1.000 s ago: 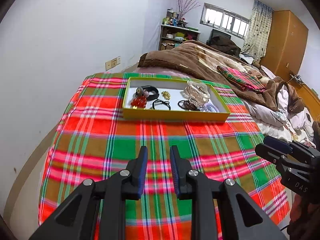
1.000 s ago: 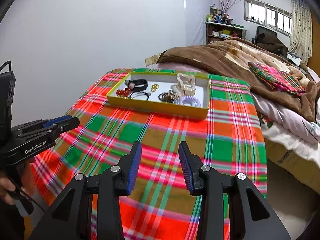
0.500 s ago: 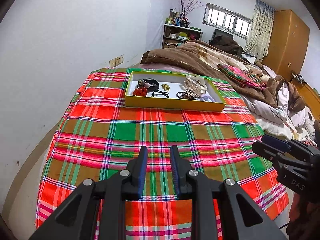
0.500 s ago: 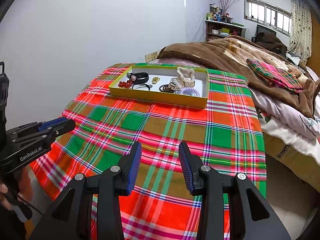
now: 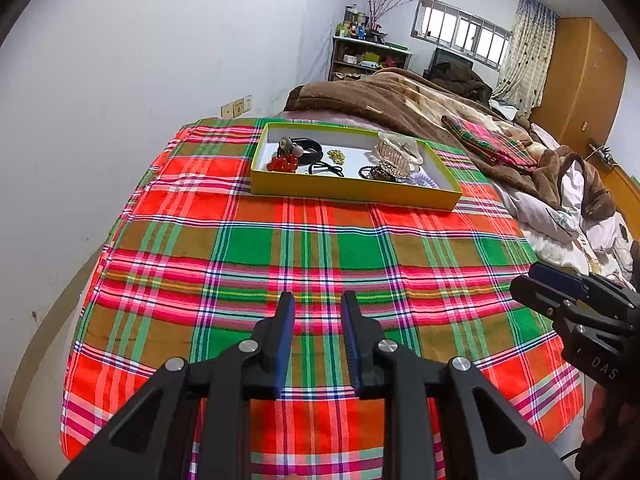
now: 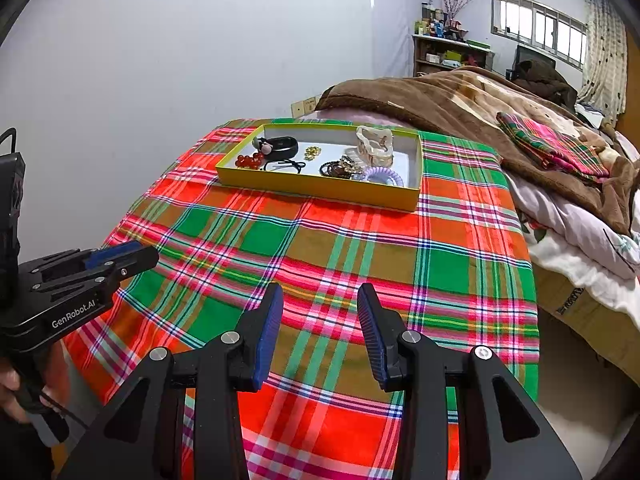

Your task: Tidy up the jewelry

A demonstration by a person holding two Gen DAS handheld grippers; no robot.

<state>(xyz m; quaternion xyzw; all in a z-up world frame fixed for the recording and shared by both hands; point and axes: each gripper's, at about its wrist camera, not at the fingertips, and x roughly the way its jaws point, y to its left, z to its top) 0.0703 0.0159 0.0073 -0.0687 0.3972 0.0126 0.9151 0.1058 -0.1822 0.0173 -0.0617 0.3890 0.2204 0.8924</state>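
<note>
- Right gripper cut off by the right edge of the left wrist view.
- Tiny gold thing in the yellow tray, too small to tell.
- Shelf clutter, upper right, too small.

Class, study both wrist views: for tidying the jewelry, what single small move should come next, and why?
Probably bring the left gripper forward toward the yellow tray. Both it and the right gripper are open with nothing between their fingers, over the near part of the plaid cloth. All the pieces, such as the red beads and purple coil tie, lie in the tray at the far end.
</note>
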